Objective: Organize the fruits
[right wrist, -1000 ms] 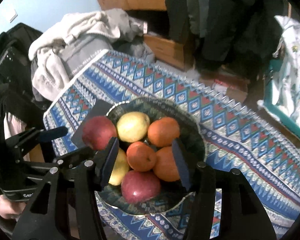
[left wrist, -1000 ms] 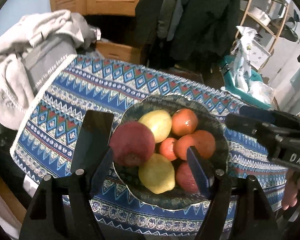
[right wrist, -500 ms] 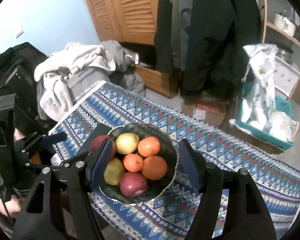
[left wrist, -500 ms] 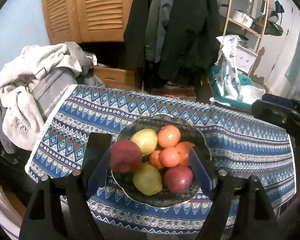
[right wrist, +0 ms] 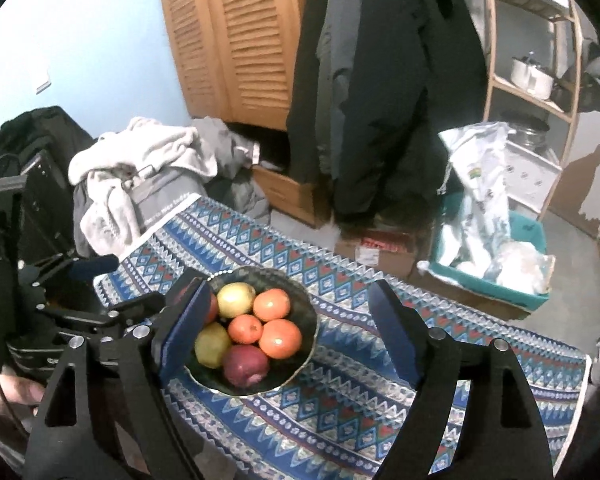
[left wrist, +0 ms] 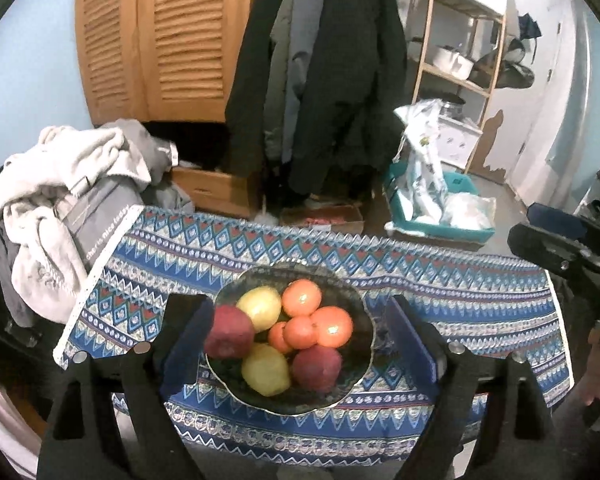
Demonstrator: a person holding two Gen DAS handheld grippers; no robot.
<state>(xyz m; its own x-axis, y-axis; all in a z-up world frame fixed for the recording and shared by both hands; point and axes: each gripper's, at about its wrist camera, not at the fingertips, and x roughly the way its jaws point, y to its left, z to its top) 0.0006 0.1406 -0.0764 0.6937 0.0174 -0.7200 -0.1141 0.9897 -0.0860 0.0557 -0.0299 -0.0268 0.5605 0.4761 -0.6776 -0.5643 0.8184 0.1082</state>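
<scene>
Left tool: left tool (left wrist: 296,344) jaws opening wide, nothing pinched between them. It hangs above the bowl, framing it from this side.
Right tool: right tool (right wrist: 284,336) jaws opening too, empty (no fruit touching either pad). It shows again at the right edge of the left wrist view.
Bowl: dark bowl (left wrist: 352,394) sits on the patterned cloth (left wrist: 460,300) near the counter's front edge, closer to its left end. Its front rim looks near the cloth's front border.
Fruit: all of it in the bowl. Two red apples (left wrist: 229,332), two yellow fruits, probably lemons (left wrist: 259,308), and about four oranges (left wrist: 332,327), heaped and touching.
Task read: looks finished, or nearly. No loose fruit visible on the cloth.
Risk one: the left red apple rides high against the bowl's left rim. A nudge from a dropping finger could tip it out onto the cloth and off the counter's edge.
Risk two: the cloth overhangs the front edge. Snag it with a tool and the bowl slides with it.
Surroundings: pile of clothes (left wrist: 56,184) just past the counter's left end.
</scene>
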